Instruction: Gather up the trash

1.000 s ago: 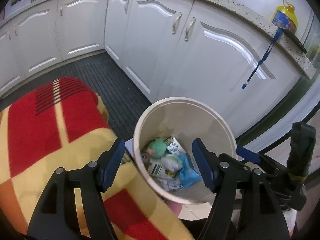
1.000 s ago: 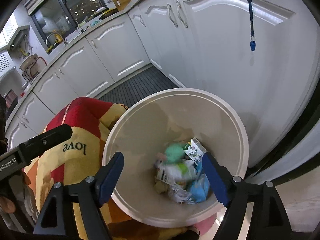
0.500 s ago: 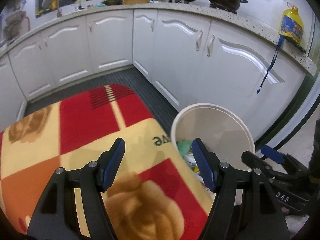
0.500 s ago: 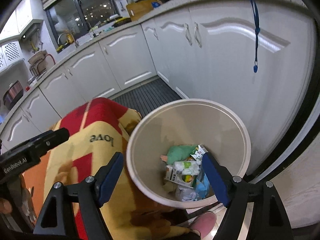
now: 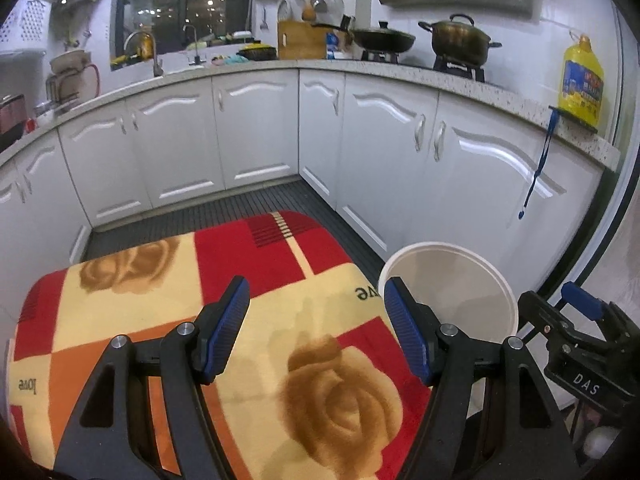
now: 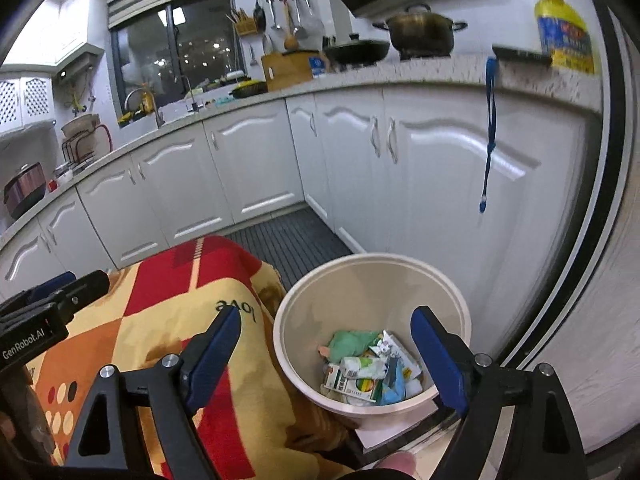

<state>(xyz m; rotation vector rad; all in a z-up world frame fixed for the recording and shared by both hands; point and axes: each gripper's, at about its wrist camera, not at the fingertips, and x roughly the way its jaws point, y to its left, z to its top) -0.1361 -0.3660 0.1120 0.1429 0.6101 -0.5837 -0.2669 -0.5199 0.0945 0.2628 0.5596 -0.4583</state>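
Observation:
A cream round trash bin (image 6: 448,304) stands on the floor beside the white cabinets; it also shows in the left wrist view (image 5: 472,276). Inside lie several pieces of trash (image 6: 370,368): a green wad, cartons and wrappers. My right gripper (image 6: 326,340) is open and empty, above and in front of the bin. My left gripper (image 5: 316,320) is open and empty over a table covered by a red, yellow and orange rose-patterned cloth (image 5: 248,320), left of the bin. The cloth top shows no trash.
White cabinets (image 5: 380,152) run along the back and right under a speckled counter with pots, a cutting board and a yellow oil bottle (image 5: 582,80). A blue lanyard (image 6: 489,132) hangs off the counter. Dark ribbed floor mat (image 5: 224,208) lies beyond the table.
Both grippers have lifted and tilted up away from the bin, so more of the kitchen shows. The left one has moved left over the cloth. Both stay open and empty.

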